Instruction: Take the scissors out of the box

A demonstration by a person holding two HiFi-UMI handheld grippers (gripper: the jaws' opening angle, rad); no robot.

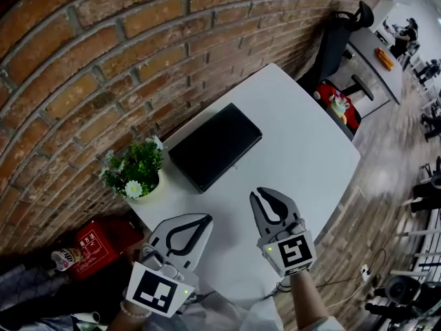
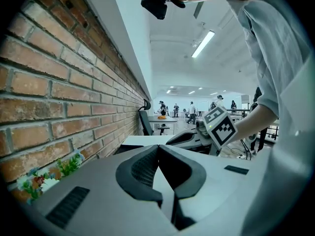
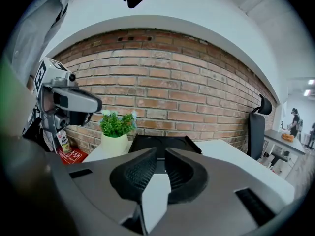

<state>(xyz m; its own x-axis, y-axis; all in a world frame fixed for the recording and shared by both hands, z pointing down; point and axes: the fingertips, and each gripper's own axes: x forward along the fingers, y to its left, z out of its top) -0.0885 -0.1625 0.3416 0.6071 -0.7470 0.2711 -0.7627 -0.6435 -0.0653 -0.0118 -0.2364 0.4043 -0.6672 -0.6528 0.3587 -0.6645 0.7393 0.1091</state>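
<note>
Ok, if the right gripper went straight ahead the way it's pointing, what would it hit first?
Probably the box, which sits dead ahead of the right gripper on the table. Nothing else shows in between, though depth is hard to judge.

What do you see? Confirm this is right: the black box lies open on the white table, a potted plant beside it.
Not right. The black box lies closed on the white table, a potted plant beside it; the head view shows its flat top shut.
</note>
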